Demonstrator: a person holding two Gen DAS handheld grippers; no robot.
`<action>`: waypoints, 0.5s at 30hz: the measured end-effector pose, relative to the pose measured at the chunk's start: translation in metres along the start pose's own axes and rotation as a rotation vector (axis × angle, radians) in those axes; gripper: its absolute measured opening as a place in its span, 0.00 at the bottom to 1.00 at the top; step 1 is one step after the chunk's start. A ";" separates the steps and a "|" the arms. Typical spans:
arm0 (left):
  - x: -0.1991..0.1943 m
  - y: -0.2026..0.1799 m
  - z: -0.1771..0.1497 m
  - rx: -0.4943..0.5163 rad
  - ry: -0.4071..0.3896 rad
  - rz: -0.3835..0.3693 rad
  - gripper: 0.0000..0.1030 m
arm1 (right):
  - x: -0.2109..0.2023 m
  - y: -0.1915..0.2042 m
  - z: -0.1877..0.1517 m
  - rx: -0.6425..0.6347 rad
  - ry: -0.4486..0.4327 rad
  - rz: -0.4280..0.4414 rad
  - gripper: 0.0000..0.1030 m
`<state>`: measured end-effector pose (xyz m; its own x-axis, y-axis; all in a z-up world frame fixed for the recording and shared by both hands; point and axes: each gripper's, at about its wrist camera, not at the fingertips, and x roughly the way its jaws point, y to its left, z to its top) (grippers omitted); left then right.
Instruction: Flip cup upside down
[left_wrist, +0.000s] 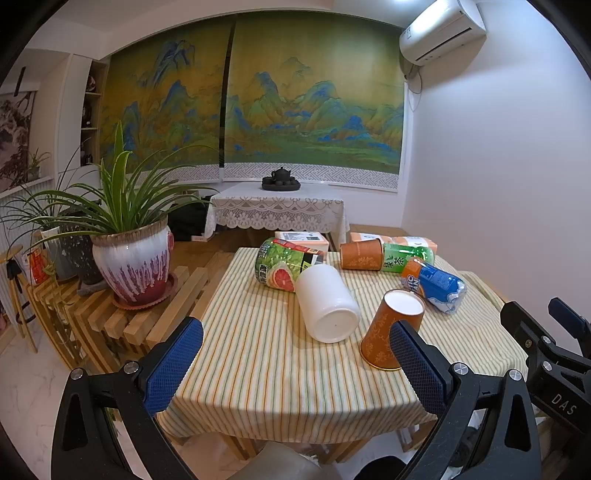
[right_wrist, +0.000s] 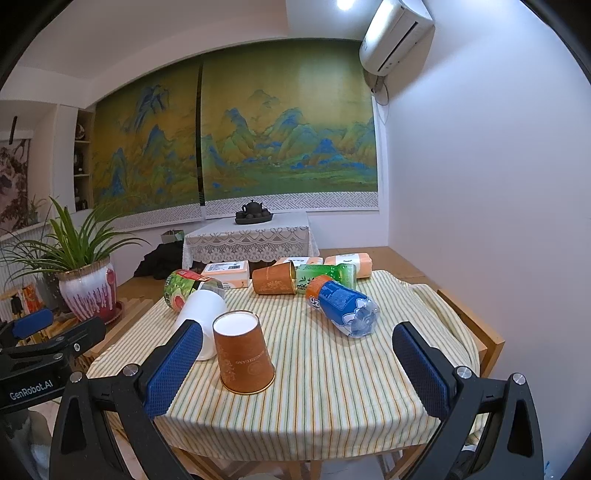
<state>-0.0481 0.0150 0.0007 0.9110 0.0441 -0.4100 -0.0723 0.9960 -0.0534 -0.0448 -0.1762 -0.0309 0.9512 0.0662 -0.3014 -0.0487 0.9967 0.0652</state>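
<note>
An orange paper cup stands upside down, rim on the striped tablecloth and white base up; it also shows in the right wrist view. A second orange cup lies on its side at the back, also in the right wrist view. A white cup lies on its side, also in the right wrist view. My left gripper is open and empty, above the table's front edge. My right gripper is open and empty, just in front of the upside-down cup.
Three bottles lie on the table: a grapefruit-label one, a green tea one, a blue and orange one. A potted plant stands on wooden slats at left. The white wall is at right.
</note>
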 end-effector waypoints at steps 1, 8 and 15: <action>0.000 0.000 0.000 0.000 0.000 0.000 0.99 | 0.000 0.000 0.000 0.000 0.001 0.000 0.99; 0.000 0.000 0.000 0.002 0.000 0.000 0.99 | 0.000 -0.001 0.000 0.001 0.003 0.001 0.99; 0.002 -0.001 0.000 0.004 0.000 0.001 0.99 | 0.001 -0.001 -0.001 0.002 0.004 0.002 0.99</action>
<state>-0.0462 0.0140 -0.0003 0.9110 0.0447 -0.4099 -0.0713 0.9962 -0.0497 -0.0442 -0.1775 -0.0320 0.9498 0.0687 -0.3052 -0.0503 0.9964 0.0678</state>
